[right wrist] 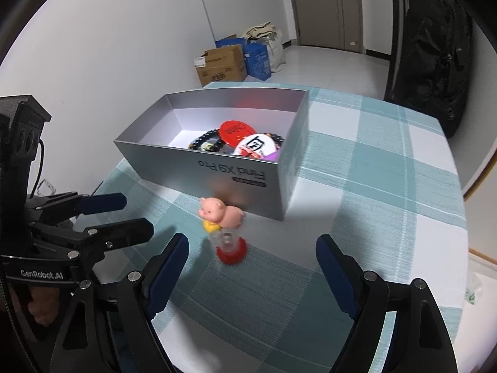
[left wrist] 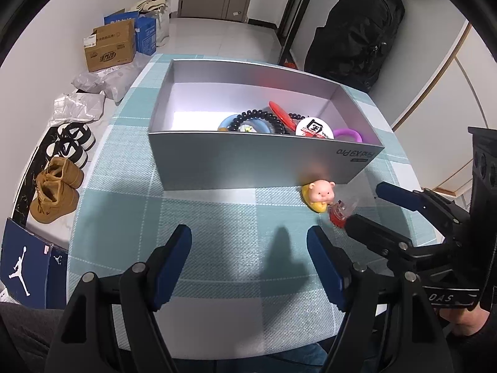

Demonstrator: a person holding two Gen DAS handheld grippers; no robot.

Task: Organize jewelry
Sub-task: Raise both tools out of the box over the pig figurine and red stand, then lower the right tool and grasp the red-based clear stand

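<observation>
Both claws gape, gripping nothing: the left gripper [left wrist: 248,242] at lower centre, the right gripper [right wrist: 251,255] low. Between its fingers stands a red-based ring toy [right wrist: 230,247], touching the pink pig figurine [right wrist: 221,213] beside the silver box [right wrist: 217,171] holding bead bracelets [right wrist: 207,140].

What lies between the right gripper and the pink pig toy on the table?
In the right wrist view, a small red-based trinket stands between the open right gripper and the pink pig toy, touching or nearly touching the pig.
</observation>
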